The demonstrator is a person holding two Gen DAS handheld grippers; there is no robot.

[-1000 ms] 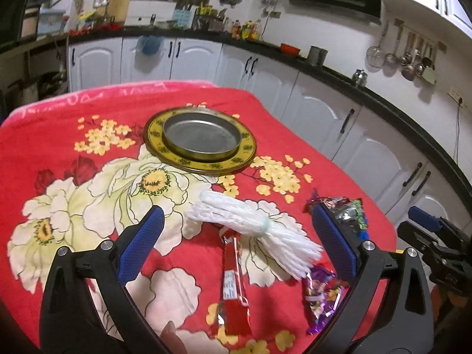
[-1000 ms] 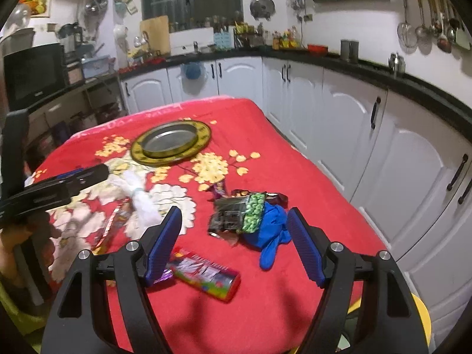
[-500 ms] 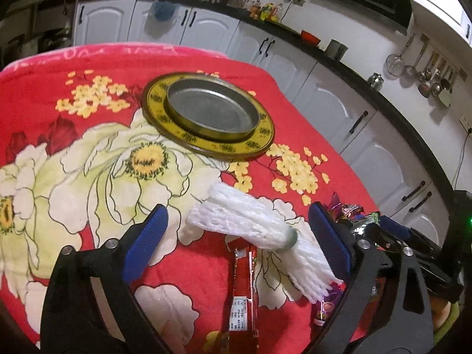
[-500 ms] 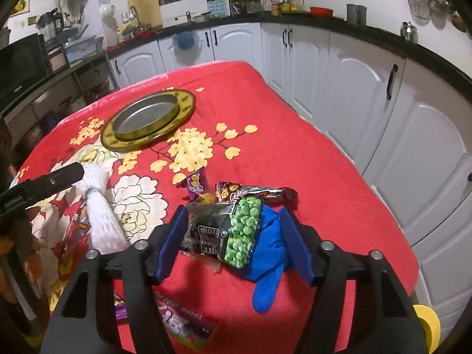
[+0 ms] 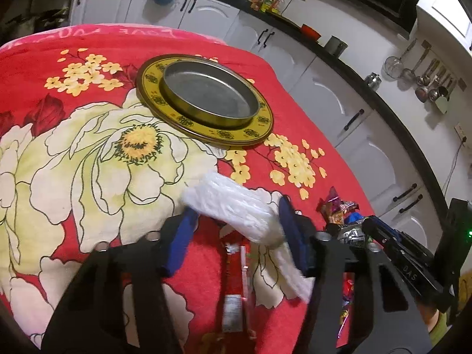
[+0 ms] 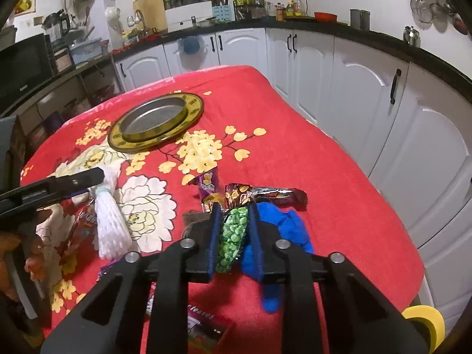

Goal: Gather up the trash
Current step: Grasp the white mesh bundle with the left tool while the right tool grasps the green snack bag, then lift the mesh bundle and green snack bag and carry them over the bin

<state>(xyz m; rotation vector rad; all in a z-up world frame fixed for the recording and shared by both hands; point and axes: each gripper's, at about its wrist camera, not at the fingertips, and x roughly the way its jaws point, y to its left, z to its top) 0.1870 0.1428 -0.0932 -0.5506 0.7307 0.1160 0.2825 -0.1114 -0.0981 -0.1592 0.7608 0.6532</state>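
Note:
My left gripper (image 5: 236,221) has its blue pads against both sides of the white foam net sleeve (image 5: 236,206), which lies on the red flowered tablecloth (image 5: 88,147). A red wrapper (image 5: 236,280) lies under it. My right gripper (image 6: 233,230) is shut on the green pea snack packet (image 6: 233,233), beside a blue glove (image 6: 283,224). The foam sleeve also shows in the right wrist view (image 6: 109,224). The round yellow-rimmed metal tray (image 5: 206,100) sits further back, with nothing in it.
More wrappers lie near the right gripper: a purple one (image 6: 208,184), a dark brown one (image 6: 265,193) and a colourful one (image 6: 203,327) at the near edge. White cabinets (image 6: 354,88) run along the right. A yellow tape roll (image 6: 424,324) sits off the table's corner.
Both grippers moved forward and down and closed: the left around the foam sleeve, the right onto the pea packet.

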